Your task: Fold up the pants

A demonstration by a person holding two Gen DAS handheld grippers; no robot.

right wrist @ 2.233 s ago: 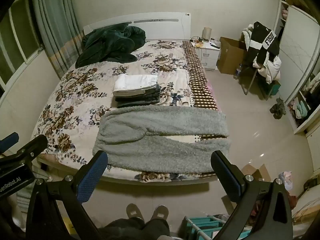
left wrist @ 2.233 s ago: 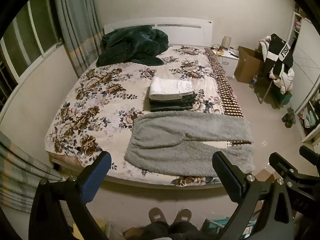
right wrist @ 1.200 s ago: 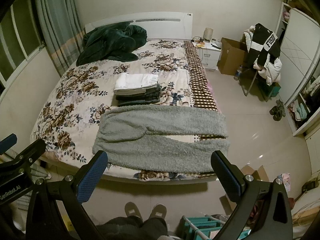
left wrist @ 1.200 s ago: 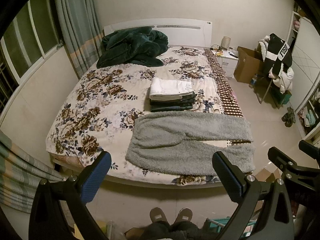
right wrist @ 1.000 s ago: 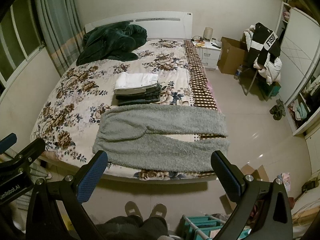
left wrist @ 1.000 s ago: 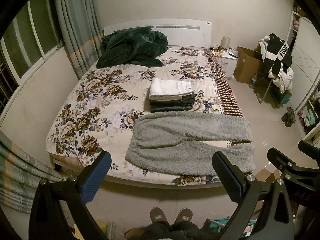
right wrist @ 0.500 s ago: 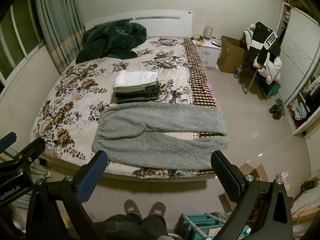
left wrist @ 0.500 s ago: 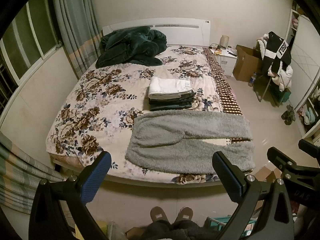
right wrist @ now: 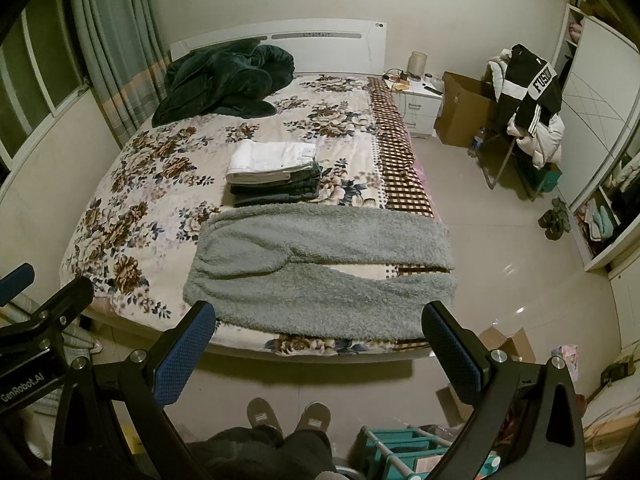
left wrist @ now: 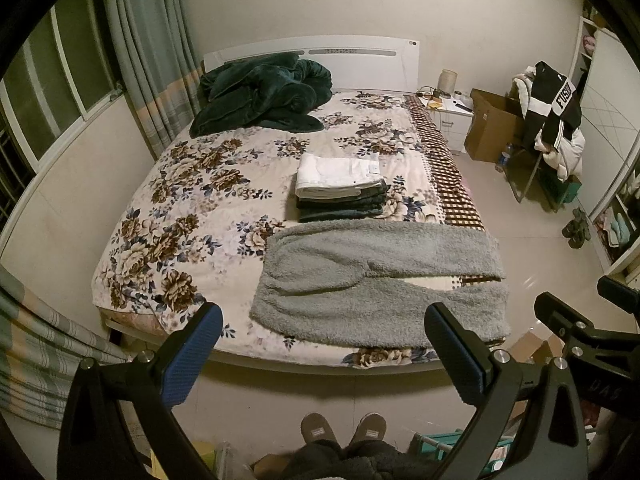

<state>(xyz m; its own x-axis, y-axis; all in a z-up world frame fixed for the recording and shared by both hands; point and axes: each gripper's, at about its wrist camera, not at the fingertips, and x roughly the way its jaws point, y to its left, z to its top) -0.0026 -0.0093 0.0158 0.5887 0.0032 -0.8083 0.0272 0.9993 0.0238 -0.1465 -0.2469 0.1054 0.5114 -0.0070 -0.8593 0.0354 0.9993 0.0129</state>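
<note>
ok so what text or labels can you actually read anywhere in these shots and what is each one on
"GenRobot.AI": white print on the body of the left gripper, seen at the left edge of the right wrist view.
"FUS": white letters on the black jacket hung over the chair; the rest of the word curves out of sight.
Embossed marks on the right gripper, seen in the left wrist view: too faint to read.
Items on the nightstand: too small to read.

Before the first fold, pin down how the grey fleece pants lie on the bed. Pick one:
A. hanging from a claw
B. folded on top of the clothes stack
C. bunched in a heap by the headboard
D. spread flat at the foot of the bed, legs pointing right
D: the grey fleece pants lie flat near the foot edge of the bed, waistband left, both legs running right; both claws stand open and empty.
</note>
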